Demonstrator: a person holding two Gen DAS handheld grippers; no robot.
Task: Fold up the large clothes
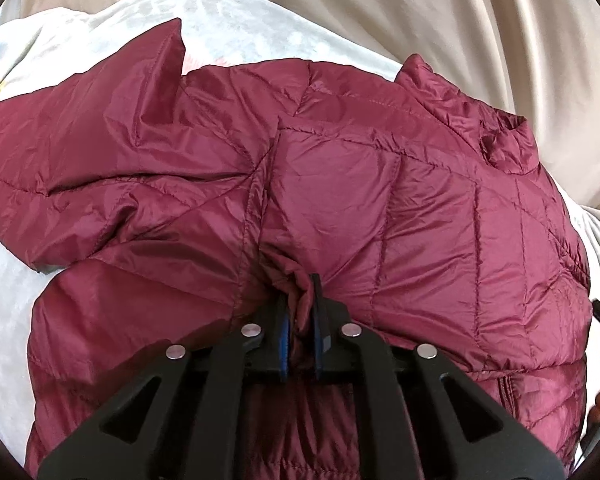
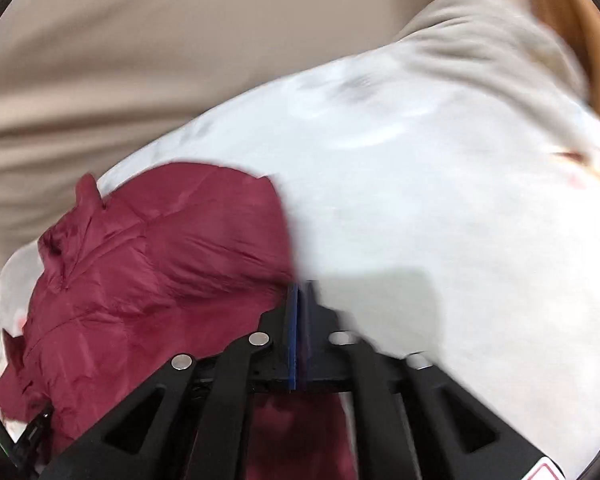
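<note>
the left claw (image 1: 300,300) was pinched nearly shut on a gathered fold of the maroon quilted puffer jacket (image 1: 340,184), the blue pads (image 1: 285,332) squeezing a bunch of shell fabric close to the front zip line. the right claw (image 2: 300,300) sat with its pads almost together at the jacket's edge; the view was blurred and no fabric showed clearly between them, so it looked closed on nothing.

the jacket lay spread and rumpled on a pale printed bed sheet (image 2: 420,200), one sleeve (image 1: 112,92) thrown out to the left of the left wrist view, the collar (image 1: 504,140) at the far right. judged from the sheen and puff, it would be light, soft and springy, with a slick shell — a thin pinch could slide out, and folds would tend to puff back open. a seam, the hem or the cuff would likely give a surer hold than smooth panel.

around it, a beige curtain (image 1: 440,20) hung behind the bed, and an orange-brown edge (image 2: 580,40) showed past the sheet. nothing lay on the sheet to block a fold.
</note>
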